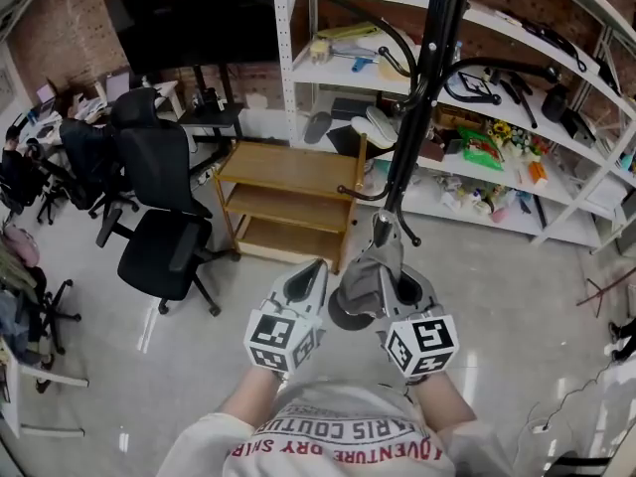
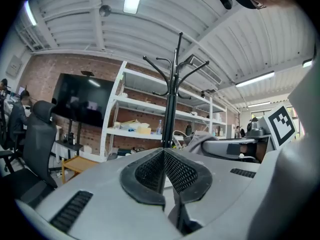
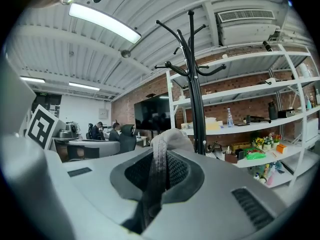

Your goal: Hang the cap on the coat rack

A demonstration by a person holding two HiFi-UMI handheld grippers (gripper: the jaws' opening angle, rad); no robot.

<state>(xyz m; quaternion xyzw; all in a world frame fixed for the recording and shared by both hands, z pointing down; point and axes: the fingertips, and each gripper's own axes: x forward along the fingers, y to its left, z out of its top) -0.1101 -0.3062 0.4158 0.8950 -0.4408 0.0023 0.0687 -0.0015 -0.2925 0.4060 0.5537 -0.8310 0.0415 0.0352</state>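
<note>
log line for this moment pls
right gripper: shut on cap | left gripper: shut, empty | cap: not yet hung | rack: ahead of both grippers

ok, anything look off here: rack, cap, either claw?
Nothing stands out. The coat rack stands upright; the grey cap is pinched by its fabric in the right claw; the left claw is shut and empty.

The cap (image 3: 171, 138) pinched in the right gripper (image 3: 159, 159) jaws is looking like soft, matt grey cloth. The right and left gripper (image 2: 164, 153) shells are showing matt grey plastic, with dark, rough mesh-patterned pads. Ahead of the jaws, the coat rack (image 3: 194, 84) is gleaming like smooth black metal. Below them, the floor (image 1: 517, 296) is shining glossy.
</note>
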